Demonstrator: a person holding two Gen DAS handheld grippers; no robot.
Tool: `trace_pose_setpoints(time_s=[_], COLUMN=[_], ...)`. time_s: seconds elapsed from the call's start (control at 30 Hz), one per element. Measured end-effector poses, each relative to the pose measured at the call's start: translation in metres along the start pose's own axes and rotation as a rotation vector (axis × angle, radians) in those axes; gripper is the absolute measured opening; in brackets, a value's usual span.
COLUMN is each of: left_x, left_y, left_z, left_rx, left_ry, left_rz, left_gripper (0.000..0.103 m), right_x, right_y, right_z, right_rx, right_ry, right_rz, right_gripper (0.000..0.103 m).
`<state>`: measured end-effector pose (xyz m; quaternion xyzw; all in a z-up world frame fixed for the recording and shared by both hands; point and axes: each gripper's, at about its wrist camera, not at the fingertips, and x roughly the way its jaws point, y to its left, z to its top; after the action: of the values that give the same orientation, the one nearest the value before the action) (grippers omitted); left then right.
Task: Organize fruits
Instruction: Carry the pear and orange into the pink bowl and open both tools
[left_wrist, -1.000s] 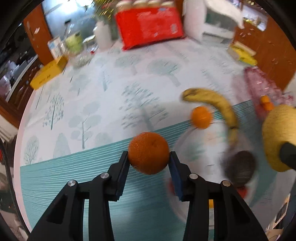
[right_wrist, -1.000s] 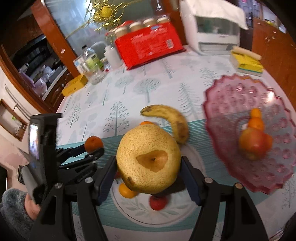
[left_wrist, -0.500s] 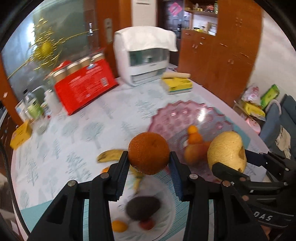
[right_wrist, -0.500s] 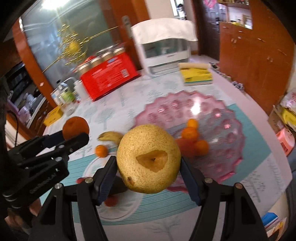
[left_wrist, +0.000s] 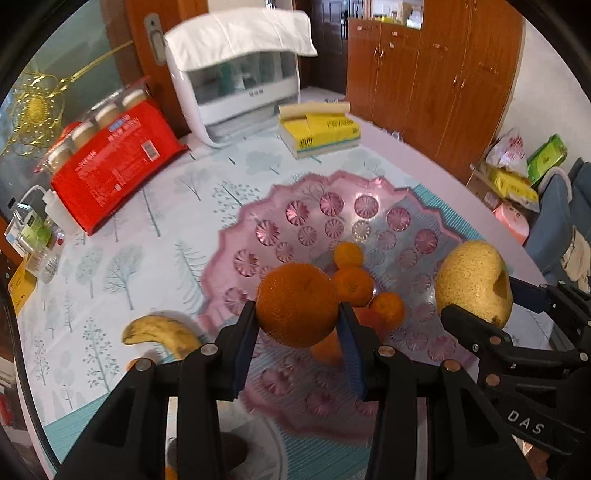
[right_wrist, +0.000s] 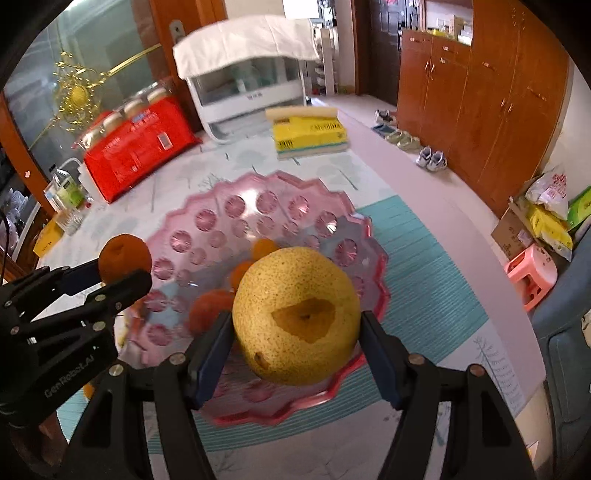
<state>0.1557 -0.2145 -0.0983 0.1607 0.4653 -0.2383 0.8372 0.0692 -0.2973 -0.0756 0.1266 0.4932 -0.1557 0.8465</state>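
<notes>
orange (left_wrist: 297, 304) in left tool (left_wrist: 298, 339), pear (right_wrist: 297, 317) in right tool (right_wrist: 295, 354) (above bowl (right_wrist: 221, 206))

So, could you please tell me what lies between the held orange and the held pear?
In the left wrist view, small tangerines resting in the pink dish show between the orange and the pear.

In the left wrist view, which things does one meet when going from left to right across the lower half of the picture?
Banana → orange held in the left hand-held gripper → small mandarin in the pink bowl → pear held in the right hand-held gripper.
</notes>
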Motion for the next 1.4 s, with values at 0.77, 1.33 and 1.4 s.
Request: trace_pose_setpoints(time_s=[0.77,1.33,1.4], left_x=[0.055,0.048,0.043], left_y=[-0.030,-0.033,-0.035], left_z=[0.013,0.013,0.013], left_rx=[0.069,0.045,0.051], left_ry=[0.135,0.203,0.188], left_rz=[0.199,0.249,0.268], left_gripper=[0.042,0.049,0.062], right_x=[0.049,0.029,0.026], right_y=[0.000,-0.009,-0.012], right_z=[-0.002,-0.003,-0.003], right_rx=[-0.190,-0.193,-0.188], right_ry=[0.003,-0.089,-0.092], right_rz=[-0.004,0.092,0.097], right_gripper=[0.069,0.070,0.070])
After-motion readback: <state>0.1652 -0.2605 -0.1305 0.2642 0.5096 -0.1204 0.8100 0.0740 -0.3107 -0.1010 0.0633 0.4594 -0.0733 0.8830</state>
